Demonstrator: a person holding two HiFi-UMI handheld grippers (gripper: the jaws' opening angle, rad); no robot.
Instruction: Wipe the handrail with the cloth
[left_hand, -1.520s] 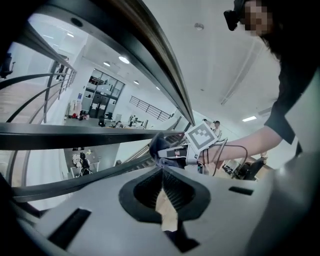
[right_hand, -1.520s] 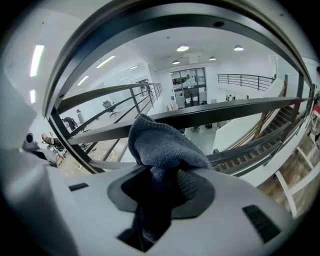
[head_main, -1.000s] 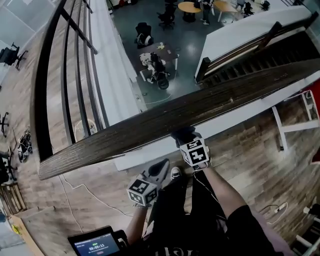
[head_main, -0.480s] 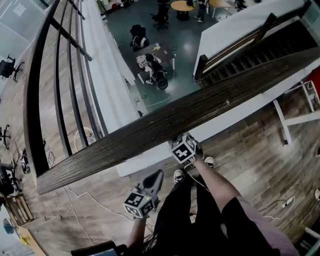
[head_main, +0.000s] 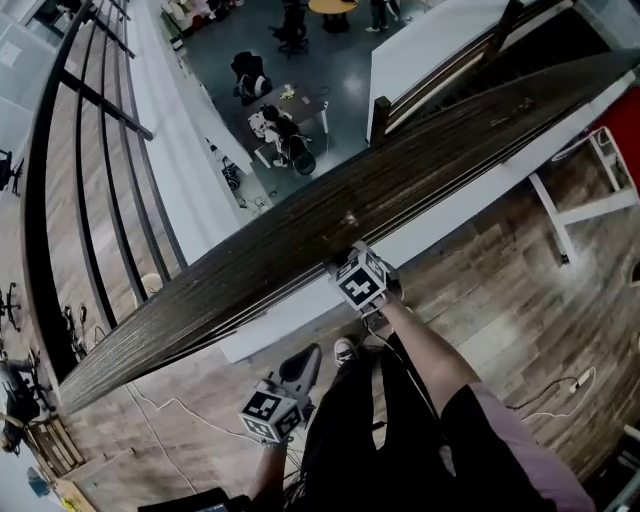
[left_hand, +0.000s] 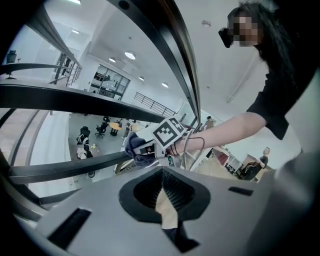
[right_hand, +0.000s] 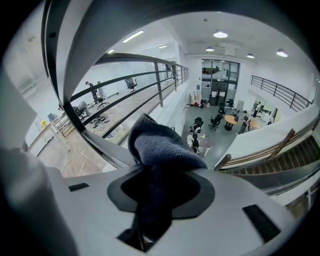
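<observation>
We are pinching the dark blue terry cloth in the right gripper's closed jaws, holding it at the wooden handrail's near edge. Being soft and light, it will likely bunch, so gripping a fold suits. The left gripper is hanging low, jaws together, empty.

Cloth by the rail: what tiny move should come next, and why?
Probably slide the right gripper sideways along the wooden handrail, keeping the dark blue cloth pressed on it. The jaws are shut on the cloth, the gripper sits at the rail's near edge, and long stretches of wood lie to both sides.
</observation>
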